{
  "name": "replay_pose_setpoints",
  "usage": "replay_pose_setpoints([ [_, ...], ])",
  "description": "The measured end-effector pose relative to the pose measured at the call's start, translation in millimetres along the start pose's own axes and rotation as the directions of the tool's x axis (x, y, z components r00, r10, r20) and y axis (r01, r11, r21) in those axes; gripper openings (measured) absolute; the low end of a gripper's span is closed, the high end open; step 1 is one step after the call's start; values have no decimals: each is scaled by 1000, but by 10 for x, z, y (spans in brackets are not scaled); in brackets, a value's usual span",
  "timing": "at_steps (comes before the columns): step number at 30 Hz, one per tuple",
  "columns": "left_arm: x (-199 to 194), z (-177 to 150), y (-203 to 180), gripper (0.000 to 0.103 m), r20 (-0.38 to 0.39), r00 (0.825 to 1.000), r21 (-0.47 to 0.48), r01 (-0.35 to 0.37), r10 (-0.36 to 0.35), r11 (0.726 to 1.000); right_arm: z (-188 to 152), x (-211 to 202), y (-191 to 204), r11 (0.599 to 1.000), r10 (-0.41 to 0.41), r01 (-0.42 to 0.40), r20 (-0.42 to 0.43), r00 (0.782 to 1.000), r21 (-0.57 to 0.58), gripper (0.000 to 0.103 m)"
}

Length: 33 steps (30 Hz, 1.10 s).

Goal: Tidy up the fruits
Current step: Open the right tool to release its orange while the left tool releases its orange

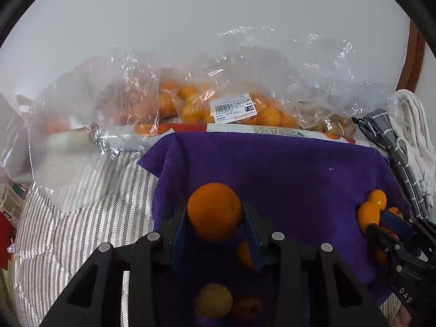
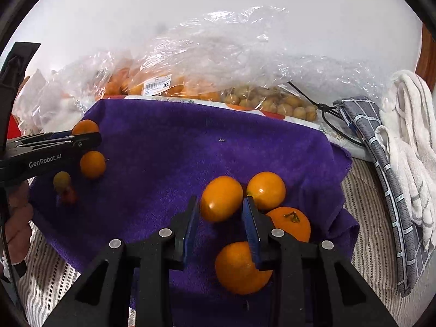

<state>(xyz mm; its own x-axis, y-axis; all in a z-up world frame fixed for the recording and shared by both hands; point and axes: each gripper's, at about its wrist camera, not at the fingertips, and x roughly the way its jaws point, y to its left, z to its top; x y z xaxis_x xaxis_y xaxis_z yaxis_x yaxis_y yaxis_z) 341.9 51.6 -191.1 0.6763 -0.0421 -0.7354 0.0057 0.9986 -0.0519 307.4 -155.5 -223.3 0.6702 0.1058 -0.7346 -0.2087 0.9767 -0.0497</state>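
Observation:
A purple towel [image 1: 299, 179] [image 2: 163, 150] lies on a striped cloth. In the left wrist view my left gripper [image 1: 214, 218] is shut on a round orange [image 1: 214, 209], both blue pads against its sides. Under it lie another orange [image 1: 243, 253], a yellow fruit [image 1: 214, 301] and a reddish fruit [image 1: 249, 306]. My right gripper [image 2: 220, 218] is shut on a small oval orange [image 2: 221, 198] low over the towel. Beside it rest three oranges [image 2: 265, 190] [image 2: 288, 223] [image 2: 242, 267]. The right wrist view shows the left gripper [image 2: 81, 139] at the left with its orange [image 2: 85, 126].
Clear plastic bags [image 1: 231, 87] [image 2: 218, 54] of oranges and small brown fruits [image 2: 272, 103] lie behind the towel. A grey checked cloth [image 2: 381, 163] and a white towel [image 2: 408, 141] sit on the right. Striped cloth [image 1: 81, 218] spreads to the left. A hand [image 2: 16, 218] holds the left gripper.

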Motion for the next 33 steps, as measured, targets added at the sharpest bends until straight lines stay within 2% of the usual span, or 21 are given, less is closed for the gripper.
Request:
replay_pose_setpoints([
  [2,-28,4,-15,38,16,1000,8,-6,6,1000,-6,-17,3,1000,2,-2,4,1000,0,38],
  [5,-150,11,-24,46,62,998,1,27,-27,1000,-20,-120,1,1000,-4,4,28,1000,6,41],
  [10,-548,-46,-73,51,141,990,35,2,-6,999,33,-475,16,999,-42,38,132,990,34,44],
  [12,-727,-166,-42,52,166,986,29,5,-9,1000,20,-609,7,998,-35,28,134,990,50,45],
  [18,-1177,-703,41,52,140,990,27,12,-16,1000,-323,-955,62,999,-14,8,124,992,50,46],
  [20,-1223,-879,73,52,114,993,16,37,-39,999,-523,-998,105,999,14,-19,95,995,47,54],
  [23,-1270,-1173,87,52,81,996,30,41,-44,999,-789,-978,178,998,46,-47,40,998,40,54],
  [29,-1257,-1397,141,52,63,997,7,54,-54,999,-971,-919,290,994,96,-95,-12,995,62,54],
  [33,-1197,-1439,216,52,62,997,-21,48,-46,999,-937,-818,392,996,81,-80,-25,996,48,52],
])
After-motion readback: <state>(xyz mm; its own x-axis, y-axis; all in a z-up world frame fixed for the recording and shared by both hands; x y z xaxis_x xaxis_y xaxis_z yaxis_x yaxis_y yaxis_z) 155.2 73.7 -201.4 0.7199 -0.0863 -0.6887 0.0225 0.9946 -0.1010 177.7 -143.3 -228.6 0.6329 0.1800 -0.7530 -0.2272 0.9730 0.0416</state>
